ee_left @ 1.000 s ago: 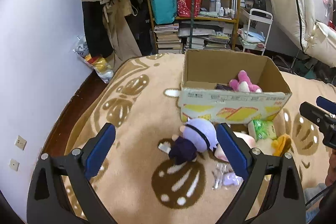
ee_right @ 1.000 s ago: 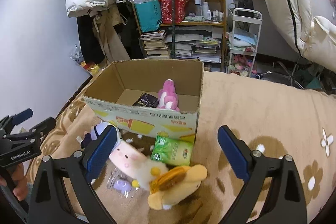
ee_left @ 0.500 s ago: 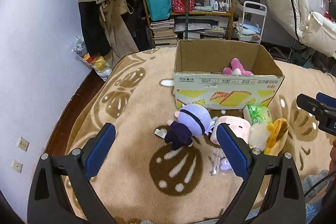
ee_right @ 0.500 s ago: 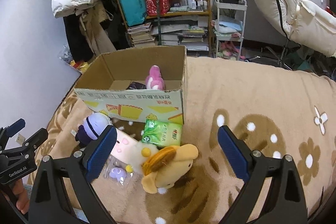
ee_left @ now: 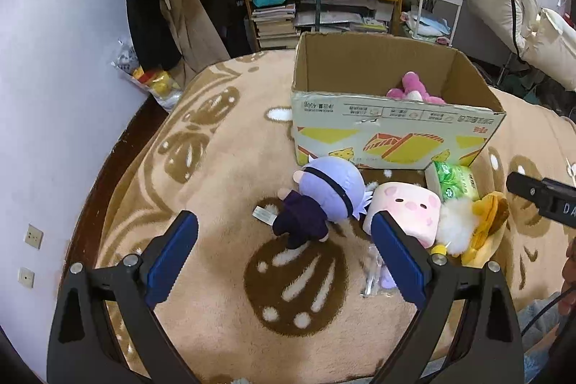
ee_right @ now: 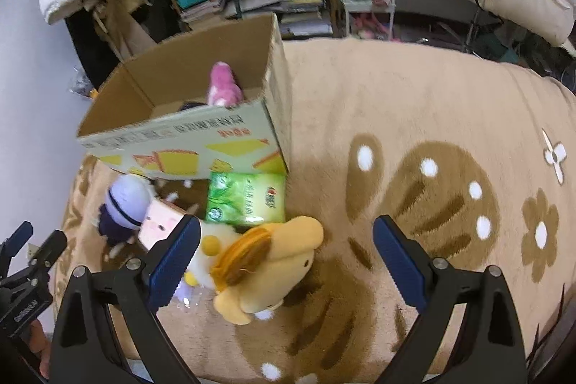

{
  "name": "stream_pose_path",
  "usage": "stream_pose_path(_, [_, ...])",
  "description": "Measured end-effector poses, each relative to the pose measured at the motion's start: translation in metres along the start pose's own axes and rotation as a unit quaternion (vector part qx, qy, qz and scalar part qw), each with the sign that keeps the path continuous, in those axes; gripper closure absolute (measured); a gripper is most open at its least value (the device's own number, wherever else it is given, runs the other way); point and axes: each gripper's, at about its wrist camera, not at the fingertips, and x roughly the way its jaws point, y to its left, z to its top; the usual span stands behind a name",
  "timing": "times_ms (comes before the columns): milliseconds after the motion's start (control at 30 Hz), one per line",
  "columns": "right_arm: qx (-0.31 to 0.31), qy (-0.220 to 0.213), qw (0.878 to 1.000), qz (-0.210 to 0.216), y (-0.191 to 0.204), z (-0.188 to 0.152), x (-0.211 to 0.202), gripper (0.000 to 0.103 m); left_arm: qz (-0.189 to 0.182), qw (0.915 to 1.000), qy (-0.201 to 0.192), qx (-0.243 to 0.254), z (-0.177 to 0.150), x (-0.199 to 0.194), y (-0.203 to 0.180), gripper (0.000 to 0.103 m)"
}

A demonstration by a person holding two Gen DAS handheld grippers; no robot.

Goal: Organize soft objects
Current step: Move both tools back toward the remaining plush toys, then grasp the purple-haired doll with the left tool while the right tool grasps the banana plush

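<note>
Beside the cardboard box point(ee_left: 392, 128), both grippers — left gripper point(ee_left: 284, 249), right gripper point(ee_right: 286, 252) — gape over plush toys point(ee_left: 324, 195).

Purple-haired doll point(ee_left: 324, 200): lies on its side, dark body toward the left gripper point(ee_left: 284, 261), just ahead of its spread jaws.
Pink pig cushion point(ee_left: 406, 209): block-shaped, touching the doll's head, at the left gripper's right finger.
Yellow plush point(ee_right: 266, 261): lies lengthwise between the right gripper point(ee_right: 286, 261) fingers, nearer the left one.
Green tissue pack point(ee_right: 246, 198): flat, ahead of the right gripper, against the box.
Cardboard box point(ee_left: 392, 128): open, upright, beyond the toys.
Pink plush point(ee_left: 414, 90): inside the box.
</note>
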Motion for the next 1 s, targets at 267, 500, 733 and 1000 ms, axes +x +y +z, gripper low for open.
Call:
stream_pose_path(267, [0.004, 0.042, 0.999, -0.018, -0.002, 0.0, 0.023, 0.002, 0.011, 0.9995, 0.03, 0.007, 0.008, 0.027, -0.005, 0.007])
stream_pose_path(500, [0.01, 0.064, 0.998, -0.019, -0.001, 0.002, 0.036, 0.002, 0.002, 0.9991, 0.043, 0.004, 0.009, 0.044, -0.013, 0.007])
stream_pose_path(733, [-0.011, 0.081, 0.996, -0.022, 0.008, 0.002, 0.05, 0.002, 0.005, 0.9981, 0.061, 0.011, 0.009, 0.066, -0.021, 0.007])
stream_pose_path(1000, [-0.009, 0.104, 0.994, -0.009, 0.018, 0.0, 0.063, 0.002, -0.007, 0.9968, 0.08, 0.001, 0.008, 0.085, -0.025, 0.007])
